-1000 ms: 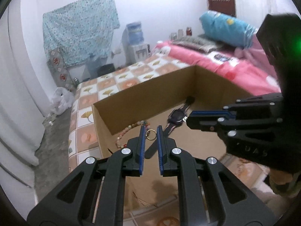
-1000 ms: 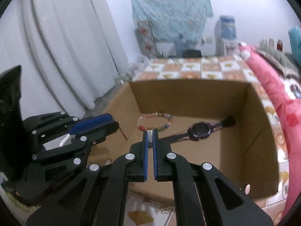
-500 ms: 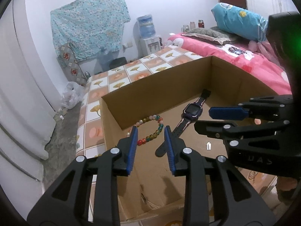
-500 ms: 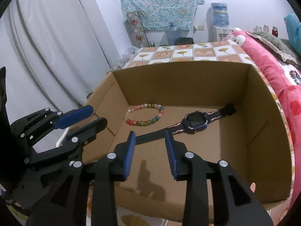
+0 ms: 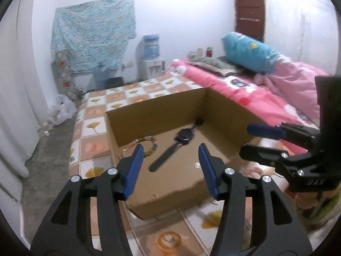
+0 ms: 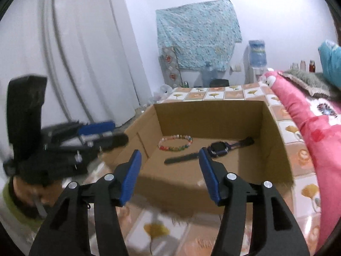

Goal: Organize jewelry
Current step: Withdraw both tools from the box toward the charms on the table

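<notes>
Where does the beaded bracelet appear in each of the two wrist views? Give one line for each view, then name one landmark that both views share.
Left wrist view: the beaded bracelet lies on the cardboard box floor, left of centre, partly hidden behind the left blue finger.
Right wrist view: the bracelet lies on the box floor near the far left corner, in full view.
Shared landmark: the watch lying just right of the bracelet.

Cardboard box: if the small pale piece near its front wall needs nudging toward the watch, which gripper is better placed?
Left, tentatively. The left gripper is open and empty, and the small pale piece lies just beside its right-hand finger in the cardboard box. The right gripper, also open, frames the watch instead.
</notes>
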{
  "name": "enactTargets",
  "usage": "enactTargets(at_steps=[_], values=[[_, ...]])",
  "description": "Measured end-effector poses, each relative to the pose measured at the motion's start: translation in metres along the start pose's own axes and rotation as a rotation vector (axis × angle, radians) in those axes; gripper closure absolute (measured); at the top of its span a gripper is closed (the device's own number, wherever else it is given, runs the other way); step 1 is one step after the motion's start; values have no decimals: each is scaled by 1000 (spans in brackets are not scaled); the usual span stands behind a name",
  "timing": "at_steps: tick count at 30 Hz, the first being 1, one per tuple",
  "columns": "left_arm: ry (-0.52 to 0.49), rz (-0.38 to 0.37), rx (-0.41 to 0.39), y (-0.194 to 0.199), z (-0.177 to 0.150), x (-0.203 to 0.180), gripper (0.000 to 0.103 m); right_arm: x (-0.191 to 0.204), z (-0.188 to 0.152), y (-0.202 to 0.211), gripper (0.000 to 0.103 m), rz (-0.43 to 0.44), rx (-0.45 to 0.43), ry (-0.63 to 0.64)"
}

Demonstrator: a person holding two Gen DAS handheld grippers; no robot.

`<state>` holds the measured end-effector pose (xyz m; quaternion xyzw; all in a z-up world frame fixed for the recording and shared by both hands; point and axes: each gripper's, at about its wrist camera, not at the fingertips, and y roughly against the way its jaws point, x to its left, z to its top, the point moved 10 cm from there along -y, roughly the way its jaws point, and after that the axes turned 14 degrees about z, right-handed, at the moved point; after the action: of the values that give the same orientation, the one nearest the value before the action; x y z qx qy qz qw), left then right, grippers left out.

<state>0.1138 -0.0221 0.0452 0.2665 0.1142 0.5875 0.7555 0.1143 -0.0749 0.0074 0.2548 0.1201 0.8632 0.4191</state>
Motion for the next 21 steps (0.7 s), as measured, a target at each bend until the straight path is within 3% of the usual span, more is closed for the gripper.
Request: enactTargets(at_steps=[4, 9, 13, 21], values=[[-49, -44, -27, 19, -11, -15, 44, 4, -41, 15, 48, 34, 77, -69], [-5, -138, 15, 27, -31, -32, 44, 0, -87, 9, 48, 2, 203, -123], [34, -163, 86, 21, -54, -41, 44, -3, -96, 3, 48, -25, 221, -136], [54, -142, 186, -1, -91, -49, 44, -9, -112, -14, 49, -40, 285, -158]])
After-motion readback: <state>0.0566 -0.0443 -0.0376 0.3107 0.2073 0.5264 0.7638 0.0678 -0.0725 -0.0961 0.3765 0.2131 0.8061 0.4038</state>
